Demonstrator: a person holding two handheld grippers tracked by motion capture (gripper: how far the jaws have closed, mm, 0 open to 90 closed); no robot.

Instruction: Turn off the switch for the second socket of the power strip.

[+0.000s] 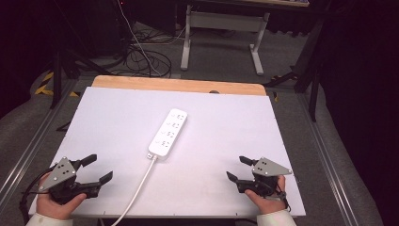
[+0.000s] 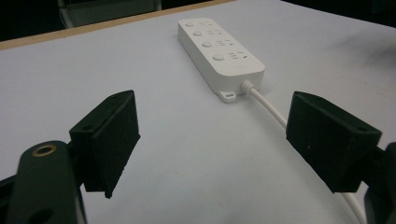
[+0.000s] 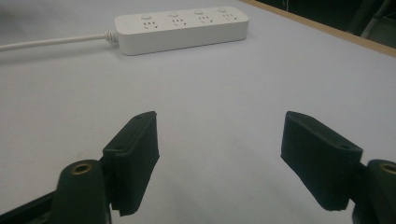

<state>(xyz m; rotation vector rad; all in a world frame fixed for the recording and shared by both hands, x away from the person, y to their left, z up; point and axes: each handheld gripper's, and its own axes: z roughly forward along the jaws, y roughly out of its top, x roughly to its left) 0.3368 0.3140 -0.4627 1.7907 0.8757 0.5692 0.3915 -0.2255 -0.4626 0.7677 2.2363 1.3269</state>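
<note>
Lying near the middle of the white surface (image 1: 226,141): white power strip (image 1: 168,133), four sockets each with a round button, long axis running diagonally, far end angled toward the right. Trailing from its near end: white cord (image 1: 136,193), running down to the near edge of the surface and off it.

Sitting at near-left corner: left claw (image 1: 97,169), held in left hand (image 1: 51,202), jaws spread wide apart, gripping nothing, pointing toward the strip. Showing in left gripper view: both black jaws parted, bare surface between them, strip (image 2: 219,51) ahead and well apart, cord (image 2: 268,105) passing just beside the right-side jaw.

Sitting at near-right corner: right claw (image 1: 238,168), held in right hand (image 1: 268,197), jaws likewise apart, empty, pointing left toward the centre. Showing in right gripper view: jaws parted over bare surface, strip (image 3: 182,28) lying crosswise farther off, cord (image 3: 51,42) leading out to the left.

Showing along far edge of surface: wooden strip (image 1: 179,84). Standing beyond on the floor: white desk frame (image 1: 223,33), tangle of black cables (image 1: 146,61).
</note>
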